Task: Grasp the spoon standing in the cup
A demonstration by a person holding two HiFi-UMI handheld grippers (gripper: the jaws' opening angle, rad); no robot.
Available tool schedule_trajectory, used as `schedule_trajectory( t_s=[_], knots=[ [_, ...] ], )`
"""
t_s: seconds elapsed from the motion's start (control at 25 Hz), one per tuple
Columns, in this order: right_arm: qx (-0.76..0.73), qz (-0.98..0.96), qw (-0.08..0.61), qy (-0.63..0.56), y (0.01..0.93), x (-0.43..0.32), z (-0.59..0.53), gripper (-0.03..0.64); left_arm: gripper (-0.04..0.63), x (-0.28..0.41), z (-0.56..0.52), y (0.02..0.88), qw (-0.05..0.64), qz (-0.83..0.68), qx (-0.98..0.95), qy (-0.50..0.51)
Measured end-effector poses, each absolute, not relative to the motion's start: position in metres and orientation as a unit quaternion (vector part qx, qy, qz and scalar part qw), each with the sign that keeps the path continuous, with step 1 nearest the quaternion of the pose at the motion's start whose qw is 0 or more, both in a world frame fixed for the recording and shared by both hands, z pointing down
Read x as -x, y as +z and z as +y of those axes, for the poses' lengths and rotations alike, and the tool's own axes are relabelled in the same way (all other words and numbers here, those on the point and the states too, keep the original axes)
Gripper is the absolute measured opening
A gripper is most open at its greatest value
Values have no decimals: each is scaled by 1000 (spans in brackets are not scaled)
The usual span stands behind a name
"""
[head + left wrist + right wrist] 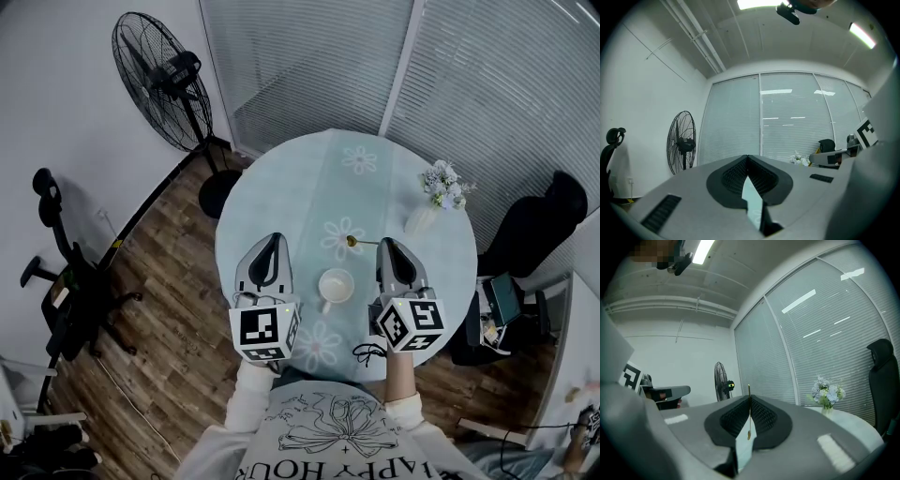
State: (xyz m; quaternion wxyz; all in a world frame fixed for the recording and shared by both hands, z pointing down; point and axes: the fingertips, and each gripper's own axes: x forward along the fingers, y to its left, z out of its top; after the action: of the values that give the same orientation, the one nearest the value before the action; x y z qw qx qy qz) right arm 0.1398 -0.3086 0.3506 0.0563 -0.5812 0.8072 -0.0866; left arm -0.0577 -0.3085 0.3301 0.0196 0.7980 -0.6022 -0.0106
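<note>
A white cup (336, 285) stands on the round table (281, 202) between my two grippers, with nothing in it. A thin gold spoon (354, 242) is out of the cup and sticks out sideways to the left from the tip of my right gripper (388, 246), beyond the cup. In the right gripper view the spoon's handle (749, 416) is pinched upright between the jaws of the right gripper (749, 398). My left gripper (274, 239) hovers left of the cup; the left gripper (747, 157) has its jaws shut on nothing.
A small vase of pale flowers (439, 192) stands at the table's right rim, also the vase (827, 395) in the right gripper view. A floor fan (164, 84) stands at the far left. Office chairs (66, 281) flank the table on the wooden floor.
</note>
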Motion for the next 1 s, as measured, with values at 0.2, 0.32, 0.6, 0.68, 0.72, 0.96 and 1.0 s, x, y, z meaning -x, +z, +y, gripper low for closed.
schedule_trajectory(
  t_s=[0.2, 0.32, 0.6, 0.68, 0.72, 0.96, 1.0],
  knots=[
    [581, 807, 59, -88, 351, -140, -307, 15, 6, 57, -307, 330, 19, -602, -798, -11],
    [581, 807, 58, -88, 351, -138, -307, 15, 6, 58, -307, 330, 18, -602, -799, -11],
    [582, 807, 55, -87, 351, -137, -308, 15, 6, 60, -308, 330, 19, -601, -799, -12],
    [582, 807, 54, -88, 351, -137, -308, 15, 6, 59, -307, 330, 19, -600, -800, -12],
    [582, 807, 53, -88, 352, -137, -308, 15, 6, 59, -307, 330, 20, -600, -800, -12],
    [581, 807, 52, -87, 351, -137, -306, 15, 6, 58, -306, 331, 21, -599, -801, -10],
    [581, 807, 51, -87, 351, -136, -306, 15, 6, 58, -305, 331, 20, -598, -801, -10]
  ],
)
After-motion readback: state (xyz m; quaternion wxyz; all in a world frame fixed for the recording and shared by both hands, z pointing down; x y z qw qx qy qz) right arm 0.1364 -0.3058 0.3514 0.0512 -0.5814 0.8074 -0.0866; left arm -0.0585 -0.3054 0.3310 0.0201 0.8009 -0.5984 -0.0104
